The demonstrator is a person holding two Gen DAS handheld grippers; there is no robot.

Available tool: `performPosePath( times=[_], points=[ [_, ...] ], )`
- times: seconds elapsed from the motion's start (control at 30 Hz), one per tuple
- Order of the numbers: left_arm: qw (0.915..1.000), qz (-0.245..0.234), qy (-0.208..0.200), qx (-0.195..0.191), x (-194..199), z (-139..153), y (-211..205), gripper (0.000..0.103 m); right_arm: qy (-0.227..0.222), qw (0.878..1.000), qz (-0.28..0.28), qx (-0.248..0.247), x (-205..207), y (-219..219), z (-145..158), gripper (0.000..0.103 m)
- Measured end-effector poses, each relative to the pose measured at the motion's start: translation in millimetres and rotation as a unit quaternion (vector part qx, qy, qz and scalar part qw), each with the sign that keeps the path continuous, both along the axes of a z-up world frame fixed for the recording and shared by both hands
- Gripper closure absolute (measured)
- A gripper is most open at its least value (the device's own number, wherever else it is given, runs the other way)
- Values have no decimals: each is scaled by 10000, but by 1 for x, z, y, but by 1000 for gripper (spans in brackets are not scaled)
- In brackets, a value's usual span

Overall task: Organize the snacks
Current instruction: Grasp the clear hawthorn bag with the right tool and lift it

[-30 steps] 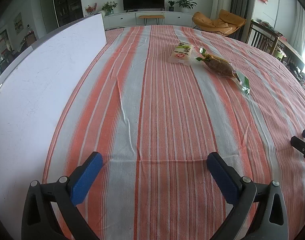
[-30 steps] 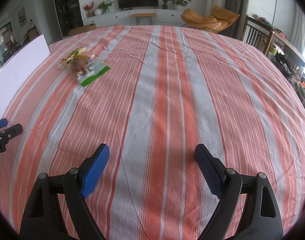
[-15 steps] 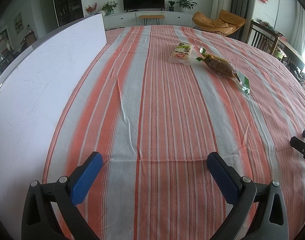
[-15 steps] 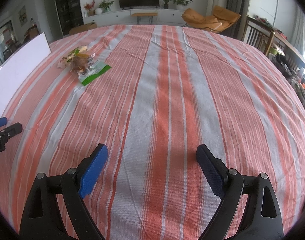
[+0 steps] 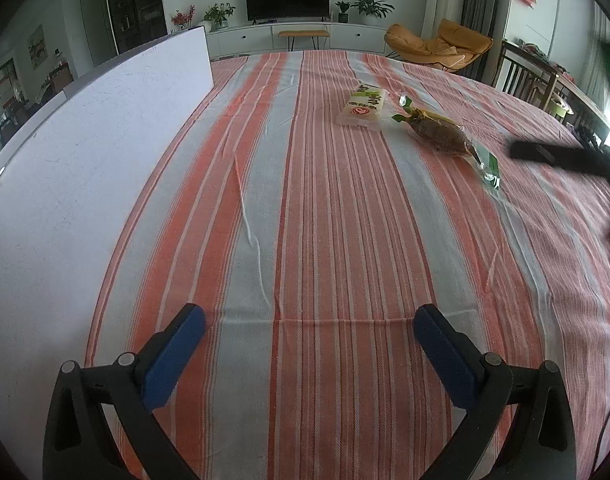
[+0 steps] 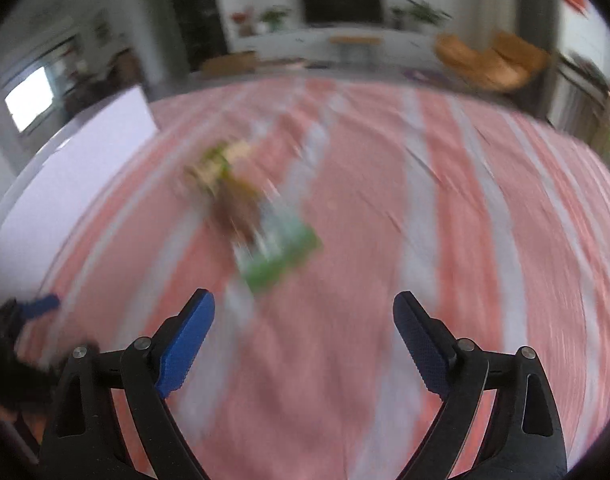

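Two snack packets lie on the striped tablecloth (image 5: 305, 200). A flat pale packet (image 5: 361, 105) with a green and red label lies far ahead, and a clear packet with a brown snack (image 5: 441, 136) lies just right of it. My left gripper (image 5: 309, 332) is open and empty, low over the near cloth. In the right wrist view the picture is blurred: the brown snack packet (image 6: 245, 212) with its green end lies ahead and left of my right gripper (image 6: 304, 320), which is open and empty. A dark blurred part of the right gripper (image 5: 565, 156) shows at the right edge of the left view.
A tall white board (image 5: 85, 152) stands along the left side of the table. Chairs (image 5: 521, 80) stand beyond the table's far right edge. The left gripper's blue fingertip (image 6: 41, 304) shows at the left edge of the right view.
My right gripper has swung fast forward and left toward the snack packets, which now look much nearer in its blurred view. The left gripper has stayed still.
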State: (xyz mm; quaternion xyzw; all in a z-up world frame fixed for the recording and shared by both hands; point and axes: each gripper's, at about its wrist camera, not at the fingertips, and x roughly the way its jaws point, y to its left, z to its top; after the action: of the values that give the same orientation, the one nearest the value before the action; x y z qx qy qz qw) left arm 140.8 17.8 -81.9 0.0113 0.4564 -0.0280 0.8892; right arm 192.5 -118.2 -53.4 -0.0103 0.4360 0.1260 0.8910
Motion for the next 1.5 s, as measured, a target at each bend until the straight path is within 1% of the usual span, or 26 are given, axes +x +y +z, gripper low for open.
performPosePath(
  times=[0.1,0.17,0.2,0.23,0.27,0.3,0.33,0.37,0.4,0.47,0.5,0.63,0.67,0.7,0.73,0.77,0.83,0.9,0.97,1.0,1.07,1.13,1.17,1.2,1.27,1.5],
  points=[
    [10000,0,0,-1,0,0,0,0,303,9979,579,-33,46,34,-3,10],
    [10000,0,0,-2,0,0,0,0,526,9945,898,-70,63,52,-11,12],
    [10000,0,0,-1,0,0,0,0,654,9925,1011,-199,70,62,-17,13],
    [10000,0,0,-1,0,0,0,0,769,9911,1024,-352,75,70,-24,20],
    [10000,0,-1,-2,0,0,0,0,806,9913,931,-467,78,72,-27,48],
    [10000,0,0,-1,0,0,0,0,667,9932,662,-693,78,71,-27,50],
    [10000,1,1,0,0,0,0,0,649,9949,532,-557,76,67,-27,56],
    [10000,2,1,0,0,0,0,0,665,9964,412,-337,73,60,-25,60],
    [10000,2,0,0,0,0,0,0,600,9976,219,-251,67,51,-20,61],
    [10000,2,0,0,0,1,0,0,416,9968,-200,-652,49,40,-16,74],
    [10000,2,1,-1,0,0,0,0,256,9942,-462,-941,33,28,-15,75],
    [10000,3,1,2,0,1,-1,0,-33,9829,-1018,-1534,-15,-15,-22,76],
    [10000,4,0,2,0,0,0,0,-93,9809,-1135,-1576,-24,-24,-24,76],
    [10000,12,1,4,0,1,0,0,-138,9806,-1215,-1531,-33,-34,-25,73],
    [10000,24,3,11,-1,1,0,0,-171,9824,-1234,-1391,-39,-42,-23,68],
    [10000,39,11,22,0,1,-1,0,-165,9842,-1256,-1233,-44,-45,-21,46],
    [10000,46,75,14,3,2,-2,0,-91,9874,-1291,-909,-49,-54,-19,14],
    [9997,-15,240,-10,15,4,-8,0,143,9900,-1271,-594,-47,-61,-22,14],
    [9991,-87,414,36,30,3,-17,0,145,9900,-1335,-439,-48,-66,-22,13],
    [9989,-199,418,46,42,3,-24,0,160,9891,-1373,-512,-49,-66,-22,13],
    [9991,-232,314,140,56,4,-32,0,166,9882,-1401,-598,-49,-64,-21,11],
    [9993,-247,294,-44,75,3,-34,0,175,9882,-1417,-561,-47,-63,-22,11],
    [9997,-191,162,-20,83,1,-33,0,175,9881,-1418,-569,-47,-62,-21,11],
    [9999,-164,42,-35,85,0,-32,0,175,9881,-1419,-570,-47,-61,-21,10],
    [9999,-136,-18,-29,85,0,-30,0,174,9881,-1418,-570,-47,-61,-21,10],
    [9999,-133,-17,-27,85,0,-28,0,175,9881,-1418,-570,-46,-61,-21,10]
  ],
)
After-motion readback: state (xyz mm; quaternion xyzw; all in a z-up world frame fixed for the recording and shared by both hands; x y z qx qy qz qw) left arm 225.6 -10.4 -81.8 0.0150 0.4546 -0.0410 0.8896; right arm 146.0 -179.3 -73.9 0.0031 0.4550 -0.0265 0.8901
